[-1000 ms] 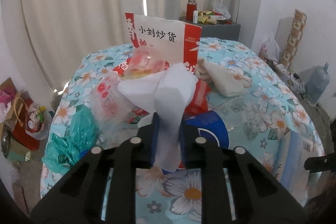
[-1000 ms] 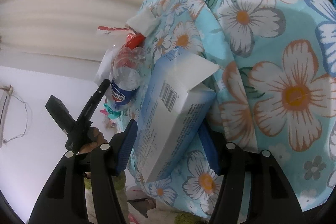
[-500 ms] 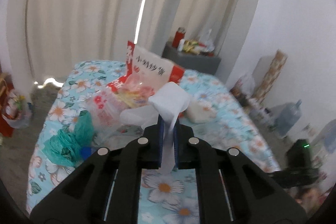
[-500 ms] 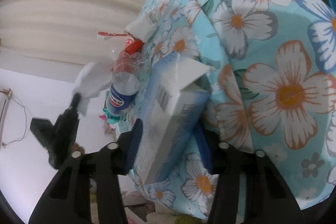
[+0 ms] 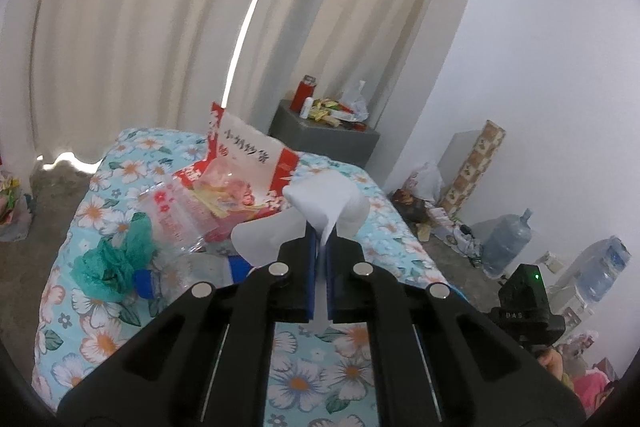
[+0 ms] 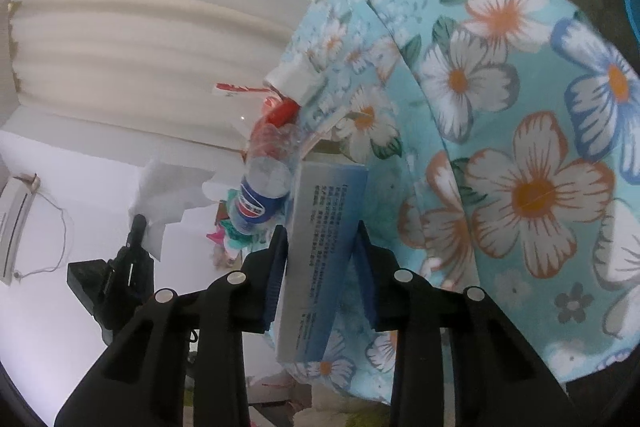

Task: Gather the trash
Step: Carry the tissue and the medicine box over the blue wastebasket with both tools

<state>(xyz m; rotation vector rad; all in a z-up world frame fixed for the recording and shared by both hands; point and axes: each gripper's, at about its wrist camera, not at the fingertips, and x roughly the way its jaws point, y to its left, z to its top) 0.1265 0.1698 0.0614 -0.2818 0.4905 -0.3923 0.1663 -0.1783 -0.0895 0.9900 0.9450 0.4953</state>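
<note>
My left gripper (image 5: 319, 247) is shut on a white paper tissue (image 5: 320, 211) and holds it in the air above the floral table (image 5: 100, 339). The tissue also shows in the right wrist view (image 6: 164, 195). My right gripper (image 6: 322, 239) is shut on a white and blue carton box (image 6: 320, 247) at the table's edge. On the table lie a red and white snack bag (image 5: 248, 155), clear wrappers (image 5: 180, 211), a green net (image 5: 112, 259) and a clear bottle with a blue label (image 6: 264, 187).
A grey cabinet (image 5: 324, 139) with a red flask and clutter stands behind the table. Water jugs (image 5: 508, 239) and boxes stand along the right wall. Curtains hang behind. A folded white napkin (image 6: 296, 79) lies on the table.
My left gripper has lifted the tissue up and back from the table. My right gripper has closed tighter on the box and turned it, so its narrow side faces me.
</note>
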